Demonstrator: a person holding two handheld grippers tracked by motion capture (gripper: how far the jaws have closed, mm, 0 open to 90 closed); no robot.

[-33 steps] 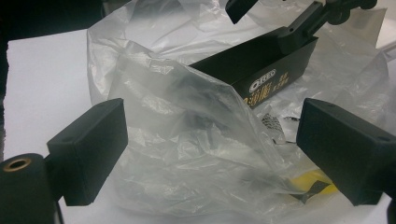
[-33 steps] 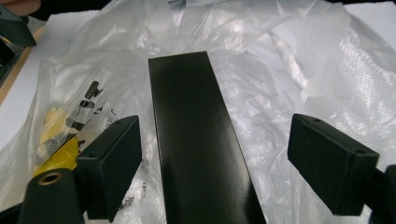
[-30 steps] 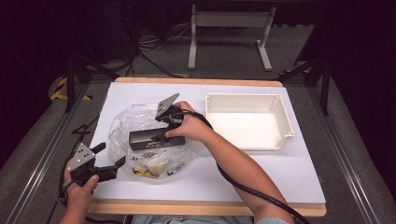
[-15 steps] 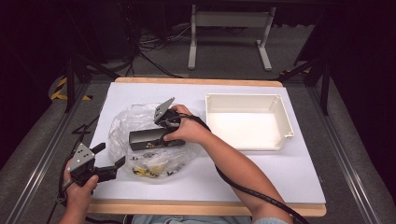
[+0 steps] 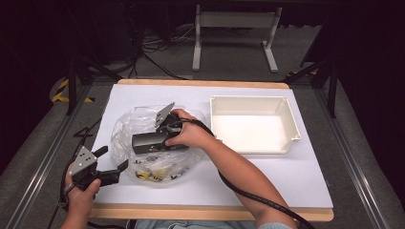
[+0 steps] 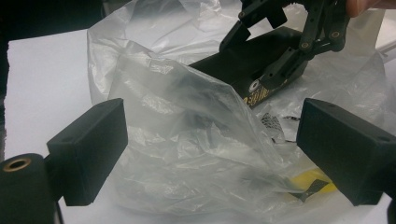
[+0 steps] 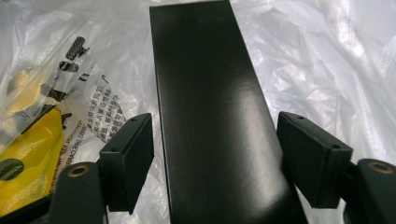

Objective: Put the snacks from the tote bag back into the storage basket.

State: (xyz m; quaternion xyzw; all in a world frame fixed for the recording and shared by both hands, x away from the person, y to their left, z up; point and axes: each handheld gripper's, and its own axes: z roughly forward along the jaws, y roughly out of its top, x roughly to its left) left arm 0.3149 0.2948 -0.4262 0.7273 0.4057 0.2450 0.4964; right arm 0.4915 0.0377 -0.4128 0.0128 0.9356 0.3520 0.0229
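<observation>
Right gripper view has the right gripper (image 7: 215,158) spread apart astride a long flat black cardboard box (image 7: 210,107) inside the crumpled clear plastic bag (image 5: 143,138) near the bench's left edge. Likely next: squeeze and lift. The left gripper (image 6: 210,154), also apart, waits at the bag.

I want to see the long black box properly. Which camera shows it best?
The right gripper view: the long black box lies large between the right gripper's open jaws. The high view shows it small under the hand; the left gripper view shows it partly behind the clear plastic bag.
</observation>
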